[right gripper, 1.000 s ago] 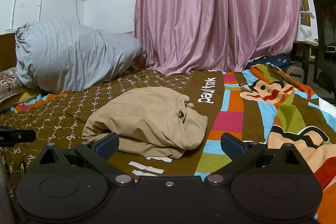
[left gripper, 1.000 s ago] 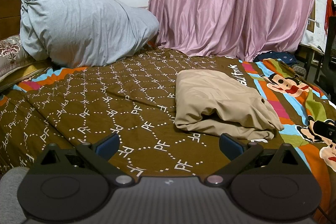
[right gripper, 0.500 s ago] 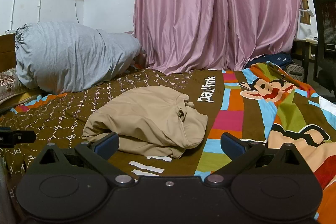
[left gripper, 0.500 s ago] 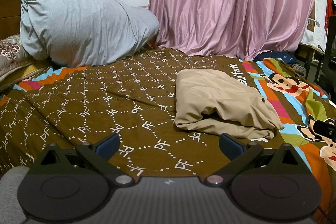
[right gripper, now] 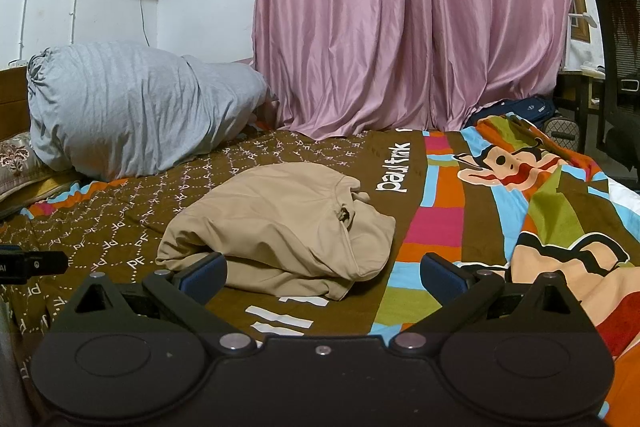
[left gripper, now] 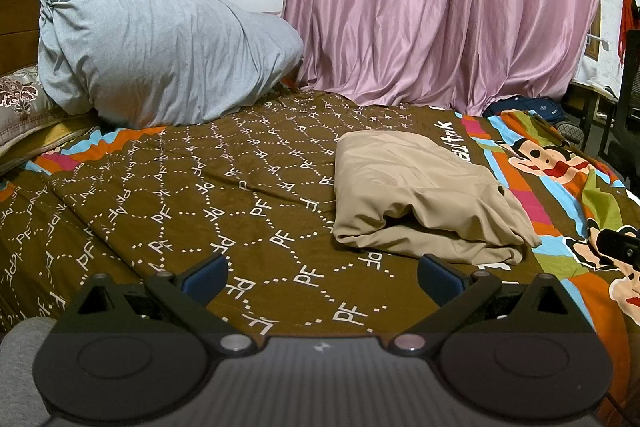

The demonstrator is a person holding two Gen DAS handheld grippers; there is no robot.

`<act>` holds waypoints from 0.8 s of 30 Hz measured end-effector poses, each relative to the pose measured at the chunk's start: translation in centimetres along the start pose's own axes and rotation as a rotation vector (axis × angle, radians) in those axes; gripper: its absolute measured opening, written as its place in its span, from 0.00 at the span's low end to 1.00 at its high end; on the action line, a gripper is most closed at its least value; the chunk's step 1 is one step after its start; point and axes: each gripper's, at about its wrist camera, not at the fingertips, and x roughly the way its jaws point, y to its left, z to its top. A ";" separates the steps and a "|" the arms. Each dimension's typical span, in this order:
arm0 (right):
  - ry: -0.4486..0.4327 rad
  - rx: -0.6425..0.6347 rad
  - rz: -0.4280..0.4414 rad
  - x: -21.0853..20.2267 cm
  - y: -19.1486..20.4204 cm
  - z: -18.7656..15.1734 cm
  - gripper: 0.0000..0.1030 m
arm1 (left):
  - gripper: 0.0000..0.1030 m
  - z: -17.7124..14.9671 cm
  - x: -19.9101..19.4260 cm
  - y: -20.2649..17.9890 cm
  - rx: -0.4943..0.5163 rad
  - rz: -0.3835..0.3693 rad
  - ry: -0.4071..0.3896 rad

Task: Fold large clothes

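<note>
A tan garment (left gripper: pixel 416 195) lies folded into a thick bundle on the brown patterned bedspread (left gripper: pixel 200 195). In the right wrist view the garment (right gripper: pixel 280 227) sits just beyond the fingers, centre left. My left gripper (left gripper: pixel 322 277) is open and empty, above the bedspread, with the garment ahead to its right. My right gripper (right gripper: pixel 324 277) is open and empty, close in front of the garment's near edge. The tip of the other gripper shows at the right edge of the left wrist view (left gripper: pixel 620 247) and at the left edge of the right wrist view (right gripper: pixel 32 263).
A big grey bundle of bedding (left gripper: pixel 160 55) lies at the head of the bed. A pink curtain (left gripper: pixel 440 7) hangs behind. A patterned pillow (left gripper: pixel 20 107) lies at far left. A black chair (right gripper: pixel 620 67) and a dark bag (right gripper: pixel 516 109) stand right of the bed.
</note>
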 end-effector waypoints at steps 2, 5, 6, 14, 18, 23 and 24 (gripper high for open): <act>0.000 0.000 0.000 0.0 0.0 0.0 0.99 | 1.00 0.0 0.0 0.0 0.000 0.000 0.000; 0.000 0.001 0.000 0.0 0.0 0.0 0.99 | 1.00 0.0 0.0 0.0 0.000 0.000 0.000; 0.000 0.001 0.000 0.0 0.0 0.0 0.99 | 1.00 0.0 0.0 0.0 0.000 0.001 0.000; 0.001 0.003 0.000 -0.1 0.1 -0.1 0.99 | 1.00 0.0 0.0 0.0 0.001 0.001 0.001; 0.001 0.003 0.000 -0.1 0.1 0.0 0.99 | 1.00 -0.2 0.1 0.1 0.002 0.001 0.002; 0.002 0.004 0.000 -0.1 0.0 0.0 0.99 | 1.00 -0.1 0.0 0.1 0.001 0.001 0.002; 0.002 0.005 0.000 -0.1 0.1 0.0 0.99 | 1.00 -0.1 0.0 0.1 0.001 0.001 0.002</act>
